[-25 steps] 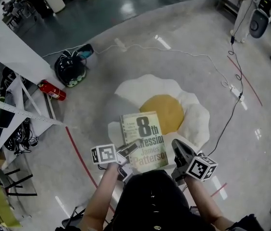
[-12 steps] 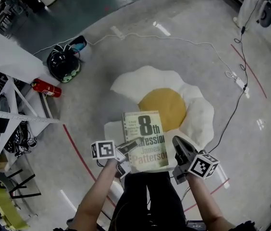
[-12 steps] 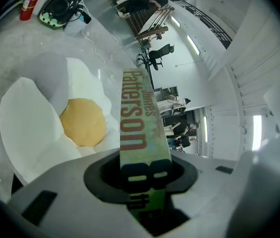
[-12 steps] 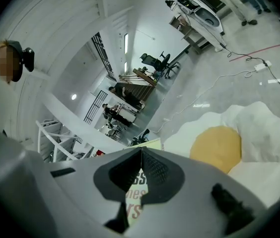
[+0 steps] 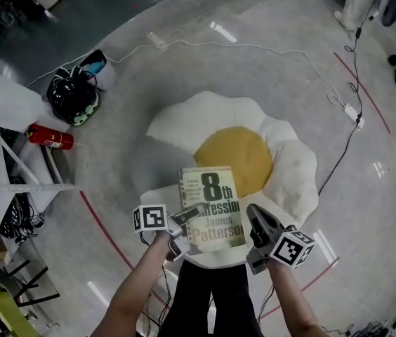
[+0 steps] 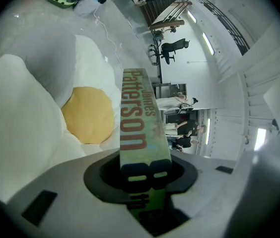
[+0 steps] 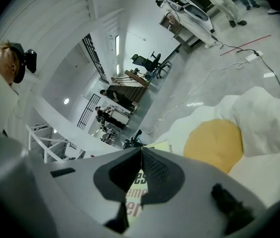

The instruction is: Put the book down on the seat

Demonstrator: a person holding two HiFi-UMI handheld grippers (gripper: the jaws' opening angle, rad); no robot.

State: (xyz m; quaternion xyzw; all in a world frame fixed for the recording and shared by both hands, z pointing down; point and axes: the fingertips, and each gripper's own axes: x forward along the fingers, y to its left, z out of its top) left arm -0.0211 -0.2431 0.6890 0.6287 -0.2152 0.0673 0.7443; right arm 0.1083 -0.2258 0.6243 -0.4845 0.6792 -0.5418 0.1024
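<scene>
The book, a pale green paperback with a big "8th" on its cover, hangs face up over the front edge of the seat. The seat is a fried-egg floor cushion, white with a yellow centre. My left gripper is shut on the book's lower left part. In the left gripper view the spine runs out from between the jaws of that gripper, toward the cushion. My right gripper sits at the book's right edge. In the right gripper view its tips meet, with the cover showing below them.
A black helmet and a red fire extinguisher lie on the floor at the left, beside a metal rack. A white cable with a power strip curves behind the cushion. Red floor lines run near my legs.
Both grippers and the book have come down toward the cushion, which now looks larger and closer. The left gripper's hold on the book is unchanged.
</scene>
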